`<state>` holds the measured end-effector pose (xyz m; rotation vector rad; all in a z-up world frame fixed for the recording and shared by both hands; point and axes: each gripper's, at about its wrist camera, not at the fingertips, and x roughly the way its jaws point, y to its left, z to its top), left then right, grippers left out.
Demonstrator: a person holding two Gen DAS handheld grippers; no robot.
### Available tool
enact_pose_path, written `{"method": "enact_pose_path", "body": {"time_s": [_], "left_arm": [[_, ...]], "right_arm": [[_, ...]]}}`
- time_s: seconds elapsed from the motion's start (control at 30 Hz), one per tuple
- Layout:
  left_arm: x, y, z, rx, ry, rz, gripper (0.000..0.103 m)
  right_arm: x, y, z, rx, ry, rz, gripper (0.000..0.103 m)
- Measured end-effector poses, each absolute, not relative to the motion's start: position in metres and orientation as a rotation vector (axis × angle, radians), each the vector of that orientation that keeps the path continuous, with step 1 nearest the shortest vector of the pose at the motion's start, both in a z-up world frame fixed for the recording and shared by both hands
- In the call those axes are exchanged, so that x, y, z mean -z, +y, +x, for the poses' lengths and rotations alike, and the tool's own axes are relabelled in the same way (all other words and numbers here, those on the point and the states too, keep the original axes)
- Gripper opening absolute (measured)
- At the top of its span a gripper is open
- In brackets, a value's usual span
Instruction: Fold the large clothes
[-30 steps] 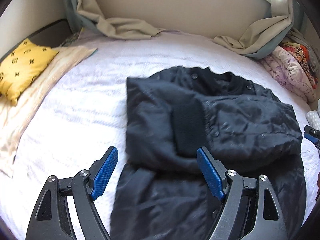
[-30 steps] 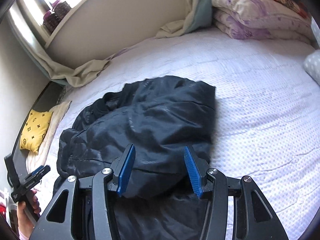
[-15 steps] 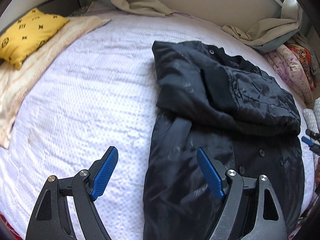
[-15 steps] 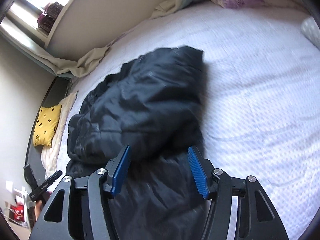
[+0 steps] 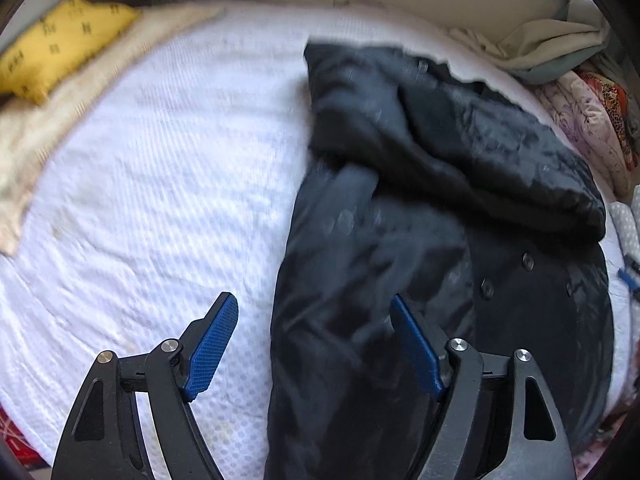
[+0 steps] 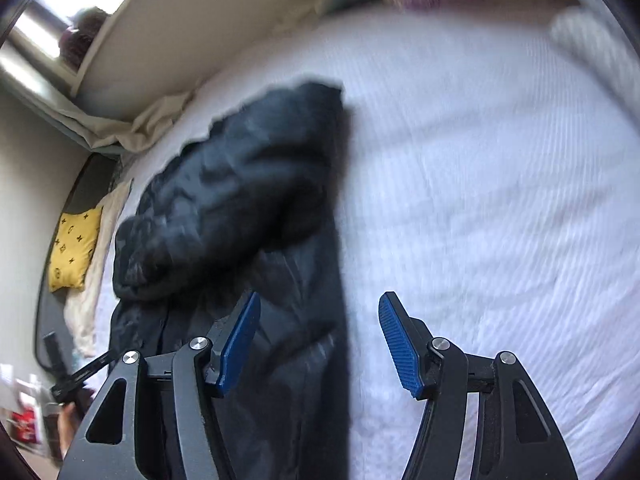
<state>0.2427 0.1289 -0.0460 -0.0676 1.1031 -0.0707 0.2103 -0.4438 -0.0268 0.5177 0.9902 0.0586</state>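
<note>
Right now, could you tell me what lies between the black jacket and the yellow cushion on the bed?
Only bare white bedspread and a cream cloth beside the yellow cushion separate it from the black jacket, as the left wrist view shows.

Bright daylight, motion blur, fisheye edges

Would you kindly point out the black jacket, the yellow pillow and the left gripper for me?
black jacket [image 5: 400,264]: left wrist view, on its lower body panel.
yellow pillow [image 5: 60,52]: left wrist view, on its top face.
left gripper [image 5: 314,342]: left wrist view, midway between its fingertips.
</note>
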Motion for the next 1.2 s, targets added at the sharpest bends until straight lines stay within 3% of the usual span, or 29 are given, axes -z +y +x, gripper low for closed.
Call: {"method": "enact_pose_path", "body": {"time_s": [0.23,0.37,0.73,1.2], "left_arm": [[0.023,0.067,0.265,0.183,0.999,0.088,0.083],[0.028,0.083,0.272,0.206,1.030,0.053,0.083],[0.048,0.134,0.254,0.204,1.159,-0.083,0.083],[0.072,0.168,0.186,0.183,1.260,-0.160,0.083]], "right_arm": [[-0.011,-0.391,0.279,-0.147,0.927,0.366,0.060],[-0.005,-0.373,0.299,-0.200,0.978,0.385,0.060],[0.049,-0.415,0.221,-0.179,1.122,0.523,0.060],[0.063,-0.414,0.138,-0.249,1.179,0.586,0.060]]}}
